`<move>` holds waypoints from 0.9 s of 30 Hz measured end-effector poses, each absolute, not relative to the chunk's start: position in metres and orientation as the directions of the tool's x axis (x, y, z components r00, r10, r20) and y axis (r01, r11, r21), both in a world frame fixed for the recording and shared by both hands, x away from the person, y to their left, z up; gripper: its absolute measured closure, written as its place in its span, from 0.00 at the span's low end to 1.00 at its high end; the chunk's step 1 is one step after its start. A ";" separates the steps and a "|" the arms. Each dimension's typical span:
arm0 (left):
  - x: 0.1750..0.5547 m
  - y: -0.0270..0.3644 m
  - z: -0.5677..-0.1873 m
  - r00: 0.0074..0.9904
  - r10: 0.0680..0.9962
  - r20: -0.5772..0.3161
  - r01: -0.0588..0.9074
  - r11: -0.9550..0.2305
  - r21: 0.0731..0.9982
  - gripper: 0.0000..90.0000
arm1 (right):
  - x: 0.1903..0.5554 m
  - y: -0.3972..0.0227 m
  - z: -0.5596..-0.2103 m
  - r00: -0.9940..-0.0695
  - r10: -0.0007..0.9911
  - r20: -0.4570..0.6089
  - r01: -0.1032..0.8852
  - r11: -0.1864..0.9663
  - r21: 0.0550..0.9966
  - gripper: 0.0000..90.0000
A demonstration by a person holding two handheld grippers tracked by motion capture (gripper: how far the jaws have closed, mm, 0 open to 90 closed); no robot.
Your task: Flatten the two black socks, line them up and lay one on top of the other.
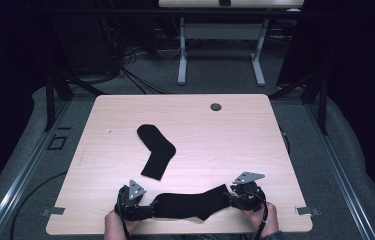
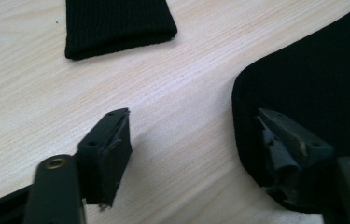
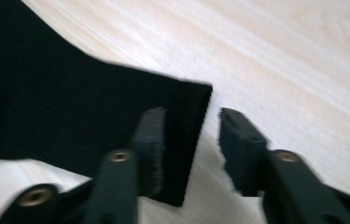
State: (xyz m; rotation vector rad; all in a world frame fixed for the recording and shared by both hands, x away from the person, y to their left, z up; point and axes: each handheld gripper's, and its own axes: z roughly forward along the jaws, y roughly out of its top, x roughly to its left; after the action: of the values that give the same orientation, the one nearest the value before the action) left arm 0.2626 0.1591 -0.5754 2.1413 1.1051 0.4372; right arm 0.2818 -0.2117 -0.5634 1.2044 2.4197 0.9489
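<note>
A light wood tabletop is seen from the high view, with two black socks lying on it. The far sock lies flat near the middle of the tabletop, bent at the heel, its cuff end pointing toward the person's side. The near sock is stretched sideways along the front edge, between the two grippers.

The left gripper is held at the near sock's left end, a hand behind it at the bottom edge. In the left gripper view, its jaws are spread wide apart, released; bare wood is seen between them. One jaw rests over the rounded edge of the near sock, the other stands on bare tabletop. Nothing is gripped. The cuff of the far sock is seen further off, apart from the near one.

The right gripper is held at the near sock's right end, the hand behind it. In the right gripper view, which is somewhat blurred, the jaws are parted, with the ribbed cuff edge of the near sock lying between and under them. One jaw sits over the cloth, the other beside the cuff on bare wood. The cloth is not pinched.

A small dark round fitting is noted near the tabletop's far edge. Beyond, grey floor, loose cables and the legs of another table are seen.
</note>
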 end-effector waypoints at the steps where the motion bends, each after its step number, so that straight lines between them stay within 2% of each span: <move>1: 0.263 0.160 -0.573 0.590 0.807 -0.020 0.583 -0.408 0.702 0.26 | 0.281 -0.214 -0.561 -0.610 0.791 0.051 0.601 0.420 0.680 0.52; 5: 0.265 0.166 -0.566 0.587 0.809 -0.021 0.574 -0.398 0.715 0.20 | 0.282 -0.231 -0.555 -0.556 0.828 0.063 0.603 0.351 0.717 0.32; 9: 0.271 0.175 -0.559 0.567 0.823 -0.012 0.573 -0.385 0.723 0.18 | 0.286 -0.252 -0.560 -0.507 0.861 0.045 0.610 0.322 0.724 0.20; 20: 0.304 0.187 -0.544 0.553 0.833 0.010 0.573 -0.389 0.721 0.16 | 0.300 -0.279 -0.584 -0.433 0.901 -0.017 0.650 0.325 0.686 0.03; 27: 0.328 0.183 -0.549 0.565 0.825 0.013 0.586 -0.413 0.697 0.16 | 0.303 -0.283 -0.586 -0.428 0.904 -0.001 0.657 0.312 0.687 0.03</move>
State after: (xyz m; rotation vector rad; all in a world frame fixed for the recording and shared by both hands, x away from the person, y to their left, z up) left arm 0.3276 0.1830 -0.5490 2.1468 1.1244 0.4730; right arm 0.3034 -0.2831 -0.5862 1.3901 2.1974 0.8733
